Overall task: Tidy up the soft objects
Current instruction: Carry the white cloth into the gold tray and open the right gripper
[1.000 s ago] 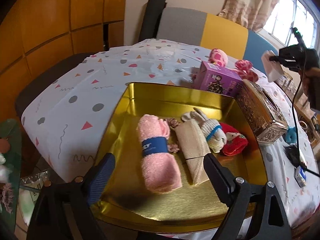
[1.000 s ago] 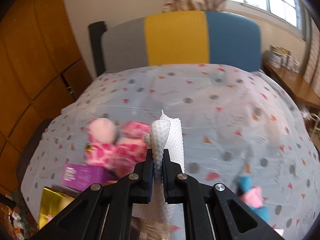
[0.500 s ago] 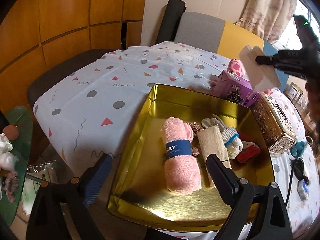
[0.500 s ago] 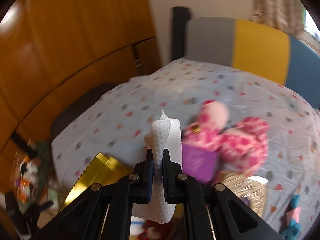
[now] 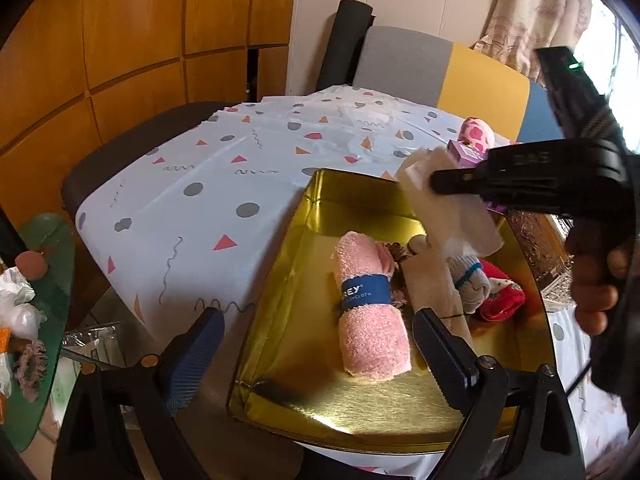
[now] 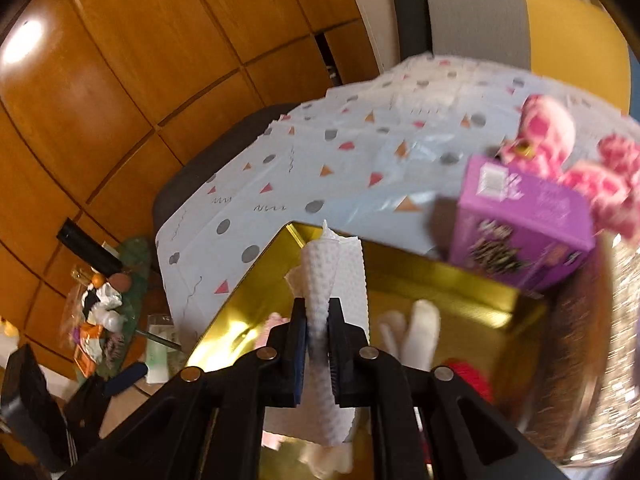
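A gold tray [image 5: 292,276] sits on the patterned tablecloth [image 5: 224,184]. In it lie a rolled pink towel [image 5: 368,308] with a blue band, a beige cloth [image 5: 436,280], a white sock [image 5: 472,280] and a red sock [image 5: 500,296]. My left gripper [image 5: 316,316] hovers at the tray's near edge; its jaws are opening, with nothing between the pads. My right gripper [image 6: 318,308] pinches a folded white paper towel [image 6: 320,264] over the tray [image 6: 420,276], and its jaws are starting to open. In the left wrist view the right gripper [image 5: 436,182] reaches in from the right with the paper towel [image 5: 452,216].
A purple box [image 6: 520,216] and a pink spotted plush [image 6: 552,128] sit behind the tray. An ornate metal box [image 5: 548,248] stands at its right. A grey, yellow and blue chair [image 5: 440,68] is across the table. A cluttered green side table [image 5: 44,320] stands lower left.
My right gripper has swept left and down with the paper towel, from over the plush to over the tray. The left gripper has stayed at the tray's near edge, jaws slightly wider.
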`<state>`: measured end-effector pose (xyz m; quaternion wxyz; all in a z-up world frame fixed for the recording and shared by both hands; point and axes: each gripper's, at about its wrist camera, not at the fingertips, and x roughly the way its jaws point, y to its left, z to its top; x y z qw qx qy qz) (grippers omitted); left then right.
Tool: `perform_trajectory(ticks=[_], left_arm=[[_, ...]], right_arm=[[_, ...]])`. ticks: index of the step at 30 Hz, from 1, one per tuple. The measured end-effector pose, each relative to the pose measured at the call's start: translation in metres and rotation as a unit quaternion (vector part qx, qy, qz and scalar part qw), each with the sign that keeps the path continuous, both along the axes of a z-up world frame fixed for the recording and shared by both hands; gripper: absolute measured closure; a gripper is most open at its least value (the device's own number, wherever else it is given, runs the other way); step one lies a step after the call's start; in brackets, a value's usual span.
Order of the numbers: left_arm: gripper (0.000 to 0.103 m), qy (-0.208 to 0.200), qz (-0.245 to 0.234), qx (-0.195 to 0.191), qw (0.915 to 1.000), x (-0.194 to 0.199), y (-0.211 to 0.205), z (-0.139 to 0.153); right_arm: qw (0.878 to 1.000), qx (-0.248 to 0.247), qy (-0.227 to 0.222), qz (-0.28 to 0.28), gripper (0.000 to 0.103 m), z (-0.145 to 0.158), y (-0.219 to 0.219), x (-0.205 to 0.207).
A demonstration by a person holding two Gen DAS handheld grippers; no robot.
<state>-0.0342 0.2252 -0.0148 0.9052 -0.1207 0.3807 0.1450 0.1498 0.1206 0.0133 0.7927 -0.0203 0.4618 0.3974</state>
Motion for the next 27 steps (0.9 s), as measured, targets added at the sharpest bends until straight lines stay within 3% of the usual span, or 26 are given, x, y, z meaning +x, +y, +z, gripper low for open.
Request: perform_trajectory(ticks=[2,5,9,11,17,27], left_arm=[[0.000,-0.005,0.002,0.003,1.0000,-0.002,0.000,0.002],[0.000,-0.008,0.006,0.008,0.9999,-0.004,0.001,0.003],[0.000,-0.006,0.015,0.015,0.9998,-0.005,0.002,0.003],[0.000,-0.006,0.020,0.028,0.9994,-0.006,0.000,0.004],[0.000,-0.008,0.030,0.054,0.9981,-0.007,-0.003,0.006],[0.000,-0.007,-0.003,0.049,0.9988,-0.004,-0.021,0.006]], right_arm=[[1.000,0.001,0.014,-0.008,0.075,-0.006,0.004,0.001],[0.999,0.005,0.035,-0.014,0.066,-0.014,0.006,0.000],[0.999,-0.008,0.029,-0.026,0.055,-0.017,-0.002,-0.007],[0.999,-0.011,0.025,-0.034,0.041,-0.016,-0.007,-0.009],[0.998,-0.020,-0.032,-0.042,0.031,-0.007,-0.029,-0.032],[0.992,-0.058,-0.089,-0.070,0.030,-0.012,-0.086,-0.076]])
